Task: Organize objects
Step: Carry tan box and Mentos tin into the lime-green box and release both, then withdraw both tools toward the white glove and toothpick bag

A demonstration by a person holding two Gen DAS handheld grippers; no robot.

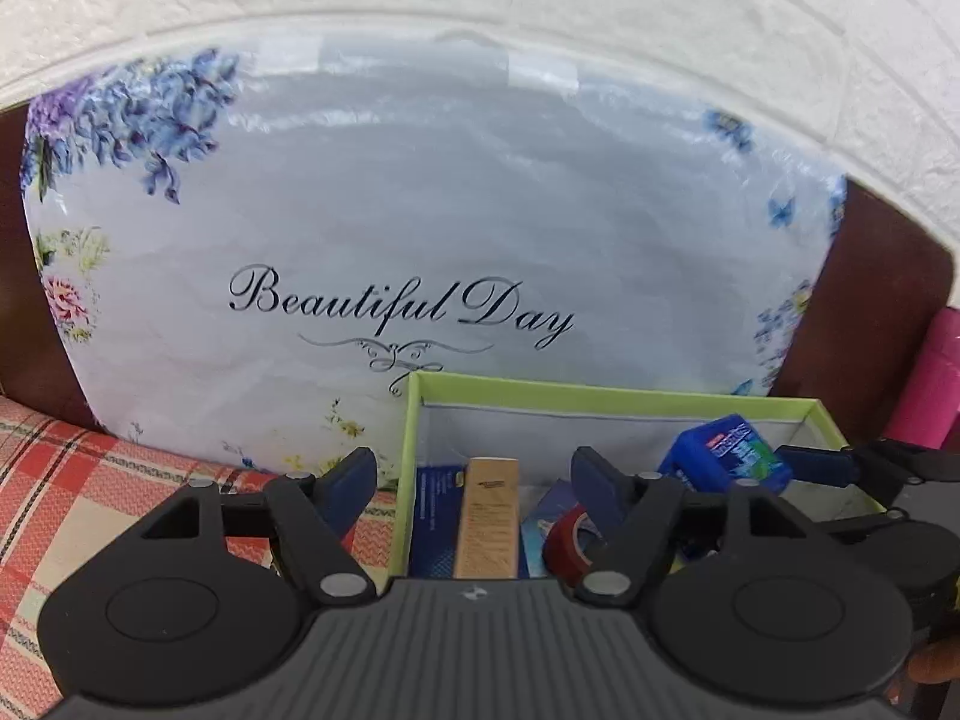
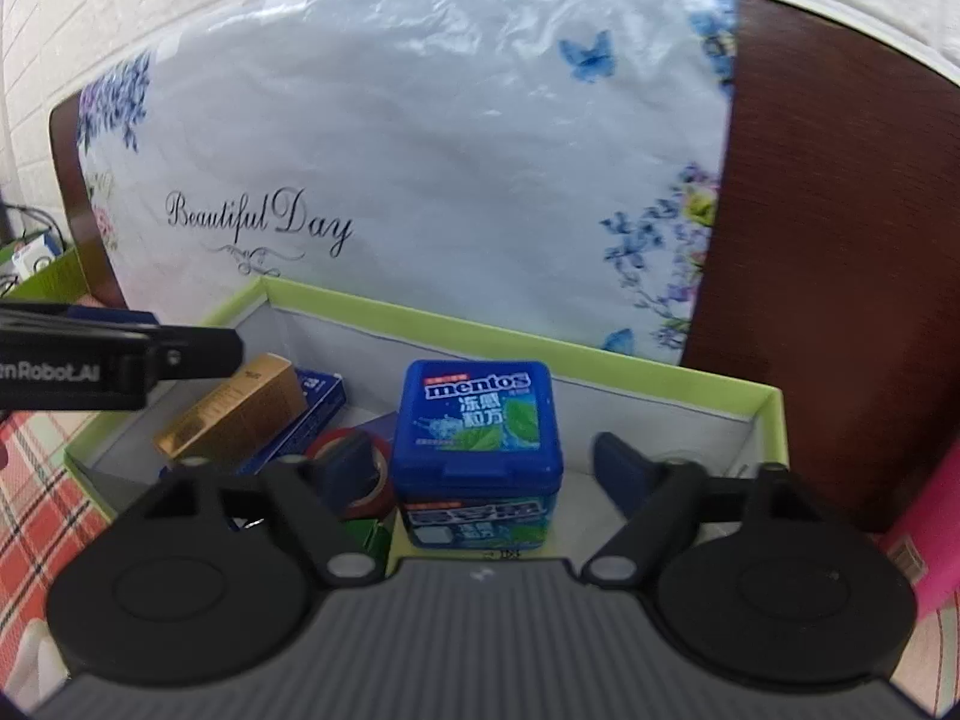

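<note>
Green-rimmed cardboard box (image 2: 774, 414), open top, pale lining, set on a red plaid cloth (image 1: 78, 480) before a glossy plastic-wrapped floral pillow (image 2: 420, 138) printed "Beautiful Day"; a dark wood headboard (image 2: 840, 240) rises behind it. Contents: blue Mentos gum tub (image 2: 477, 456), rigid plastic, squarish with rounded corners and a hinged lid, upright at the near middle of the box; red tape roll (image 2: 372, 468) just left of it; tan carton (image 2: 231, 414) lying on a flat blue carton (image 2: 318, 396) at far left. Right gripper (image 2: 477, 468): jaws spread wide, one either side of the tub, pads apparently clear of its walls, so the tub seems released rather than held. Left gripper (image 1: 474, 480): jaws apart, nothing between them, poised over the box's left end above the tan carton. Handling note, as judgement: draw the right gripper straight back and up, fingers kept wide; the tub is smooth and could tip if a pad drags; leave its neighbours undisturbed.
</note>
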